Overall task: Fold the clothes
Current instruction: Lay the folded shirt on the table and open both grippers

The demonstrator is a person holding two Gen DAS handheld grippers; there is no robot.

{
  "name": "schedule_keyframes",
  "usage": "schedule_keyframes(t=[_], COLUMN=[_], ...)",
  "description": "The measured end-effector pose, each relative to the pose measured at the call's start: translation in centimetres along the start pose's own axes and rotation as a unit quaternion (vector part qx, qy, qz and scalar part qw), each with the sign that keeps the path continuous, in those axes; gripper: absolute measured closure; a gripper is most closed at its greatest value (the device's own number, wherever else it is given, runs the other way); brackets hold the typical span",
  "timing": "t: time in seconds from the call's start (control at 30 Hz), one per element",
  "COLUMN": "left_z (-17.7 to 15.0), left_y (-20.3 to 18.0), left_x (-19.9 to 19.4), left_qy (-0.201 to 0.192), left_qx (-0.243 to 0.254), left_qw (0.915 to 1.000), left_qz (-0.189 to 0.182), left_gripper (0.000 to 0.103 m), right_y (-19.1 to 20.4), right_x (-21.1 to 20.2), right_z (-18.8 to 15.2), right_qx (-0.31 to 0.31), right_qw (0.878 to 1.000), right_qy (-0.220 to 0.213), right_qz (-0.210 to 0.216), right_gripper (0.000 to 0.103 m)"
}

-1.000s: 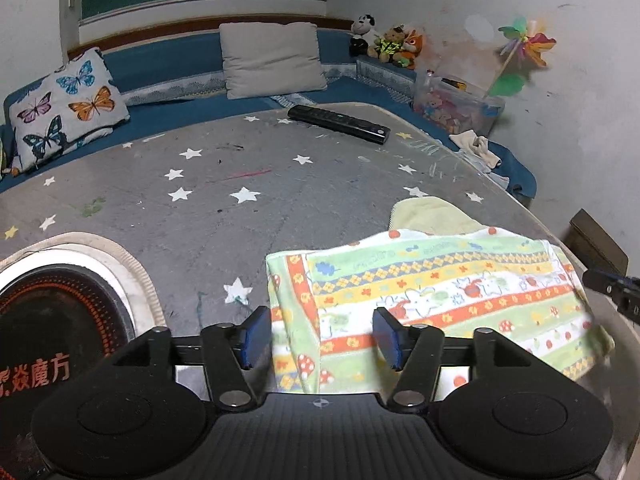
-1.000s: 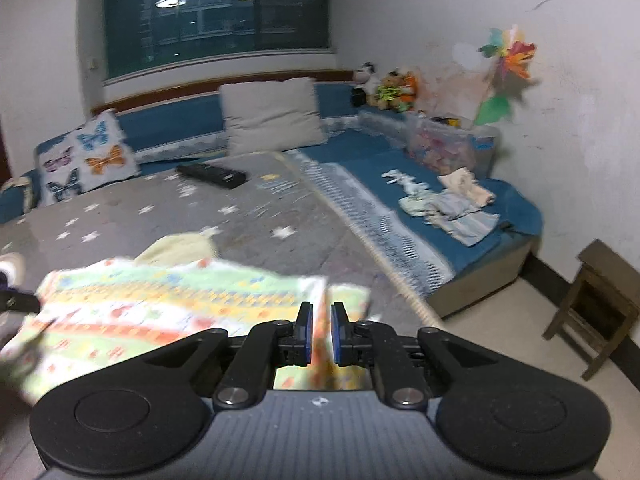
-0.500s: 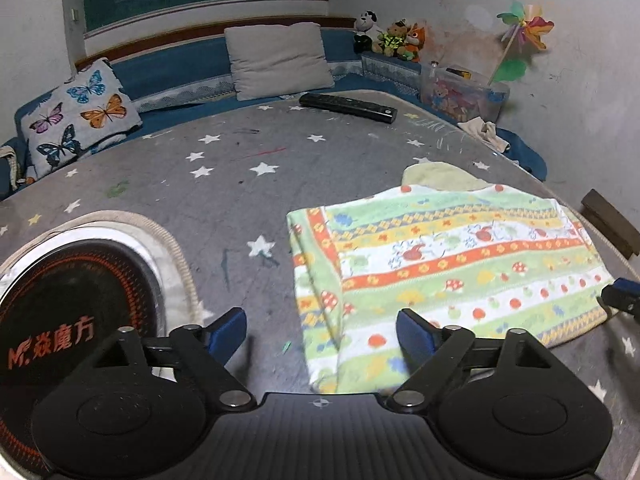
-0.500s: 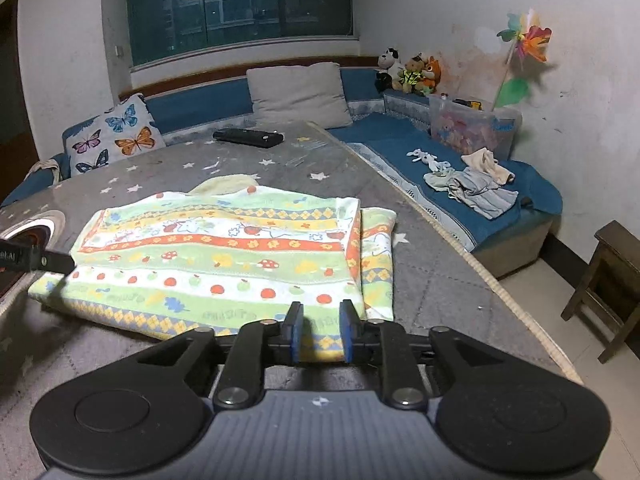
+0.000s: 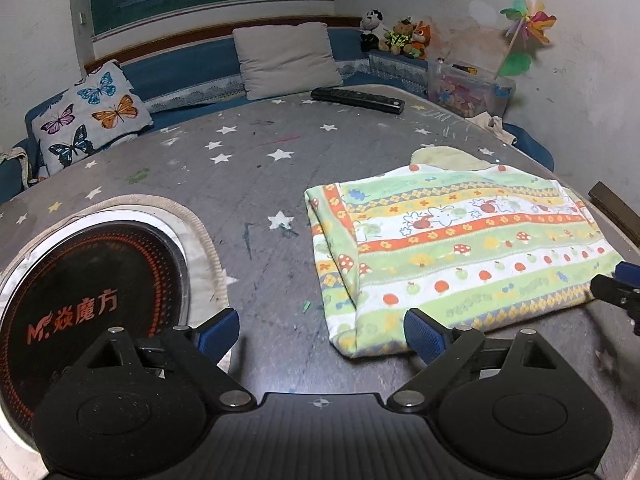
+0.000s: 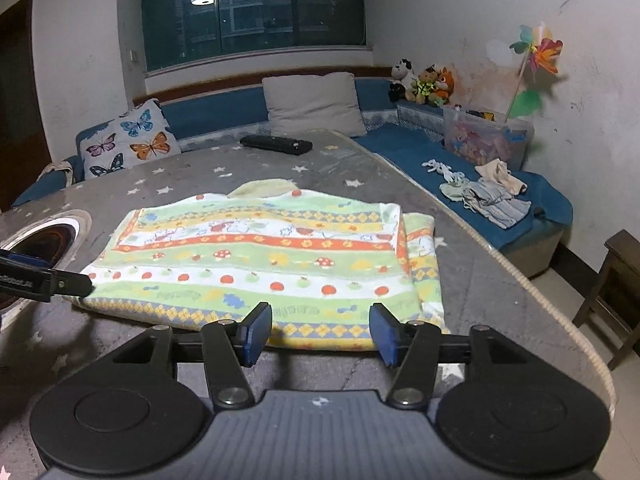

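A folded striped cloth with green, orange and white bands, mushrooms and apples [image 5: 460, 248] lies flat on the grey star-patterned table; it also shows in the right wrist view [image 6: 264, 256]. My left gripper [image 5: 320, 334] is open and empty, just in front of the cloth's near left corner. My right gripper [image 6: 318, 332] is open and empty, just short of the cloth's near edge. A pale yellow piece [image 5: 448, 158] peeks out behind the cloth. The right gripper's tip [image 5: 618, 292] shows at the cloth's right end.
A round black heater plate with red writing [image 5: 88, 292] sits in the table at the left. A black remote [image 5: 356, 100] lies at the far side. Cushions [image 5: 288, 60], a toy box [image 6: 486, 136] and small clothes [image 6: 484, 196] are on the blue bench. A wooden stool [image 6: 616, 280] stands right.
Both grippers have opened and let go of the cloth, then pulled back from it. The cloth now lies folded flat on the table.
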State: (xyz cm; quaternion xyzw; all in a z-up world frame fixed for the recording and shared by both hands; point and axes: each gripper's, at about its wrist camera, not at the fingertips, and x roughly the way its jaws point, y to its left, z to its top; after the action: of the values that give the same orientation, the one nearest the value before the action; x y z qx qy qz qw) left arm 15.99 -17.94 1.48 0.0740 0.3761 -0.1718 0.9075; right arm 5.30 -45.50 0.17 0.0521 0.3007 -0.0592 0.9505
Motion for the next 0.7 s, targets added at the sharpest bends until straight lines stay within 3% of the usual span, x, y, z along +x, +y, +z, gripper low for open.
schedule_keyframes(t=[0.23,0.37,0.5,0.7], left_z=[-1.4,-2.1,-2.8,-3.7], left_y=[-0.2,-0.1,-0.2,0.1], left_x=[-1.6,-2.6,-3.7,-4.8], left_qy=[-0.010,-0.015,-0.023,-0.030], left_qx=[0.002,0.003,0.007,-0.001], left_qw=[0.9999,0.9999,0.9997,0.9995], left_qz=[0.005,0.000,0.007,0.000], left_gripper=[0.000,0.000,0.000,0.000], right_y=[1.5,2.5,3.4,4.9], right_x=[-1.0,-1.4,-2.1,-3.1], right_z=[-0.9,-1.4,-1.8,-2.6], right_qx=[-0.004,-0.003,-0.005,-0.021], right_qw=[1.000,1.000,1.000,0.999], right_qy=[-0.005,-0.006,-0.013,-0.025], right_qz=[0.009,0.014,0.010,0.003], right_gripper=[0.022,0.016,0.001,0.000])
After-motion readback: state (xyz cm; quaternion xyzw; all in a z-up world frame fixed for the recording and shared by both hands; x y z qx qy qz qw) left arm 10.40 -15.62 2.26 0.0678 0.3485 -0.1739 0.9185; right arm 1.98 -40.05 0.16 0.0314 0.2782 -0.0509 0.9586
